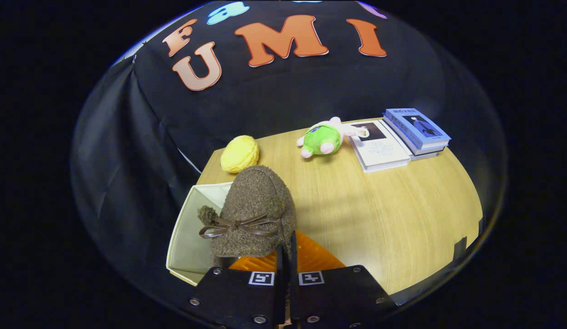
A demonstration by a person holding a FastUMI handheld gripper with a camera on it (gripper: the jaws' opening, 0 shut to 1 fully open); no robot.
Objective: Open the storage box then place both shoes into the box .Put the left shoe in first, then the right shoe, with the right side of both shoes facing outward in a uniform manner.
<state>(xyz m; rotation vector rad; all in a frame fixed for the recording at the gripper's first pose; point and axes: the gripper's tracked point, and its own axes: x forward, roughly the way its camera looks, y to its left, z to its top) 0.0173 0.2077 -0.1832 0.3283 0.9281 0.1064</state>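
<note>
Gripper view: my gripper (287, 256) has its two black fingers (280, 260) pressed nearly together, apparently pinching the rear edge of the brown fuzzy shoe (256, 210); the grip point itself is hidden. Shoe with brown bow stands just ahead of the fingers, toe pointing away, hanging over the open beige storage box (187, 237). Orange ribbed surface (311, 258) shows under the fingertips. Beyond, on the wooden table (393, 210): yellow ball (239, 154), green plush toy (323, 138), books (402, 137).
</note>
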